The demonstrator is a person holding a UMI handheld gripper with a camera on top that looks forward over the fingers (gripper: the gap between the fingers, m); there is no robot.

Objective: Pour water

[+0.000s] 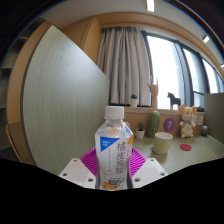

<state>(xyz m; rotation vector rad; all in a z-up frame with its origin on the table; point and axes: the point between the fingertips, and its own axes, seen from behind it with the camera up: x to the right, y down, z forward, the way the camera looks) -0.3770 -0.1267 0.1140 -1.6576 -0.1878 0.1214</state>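
the gripper is holding a clear plastic water bottle upright, its two fingers closing in on the bottle's lower part from either side, with the pink pads pressing against the label. the bottle is wearing a white cap and a white and blue label, and it is sitting right between the fingers, lifted in front of a desk. a pale cup is standing on the desk beyond the bottle and to its right. a small plush toy is sitting farther back near the window, where grey curtains are hanging.
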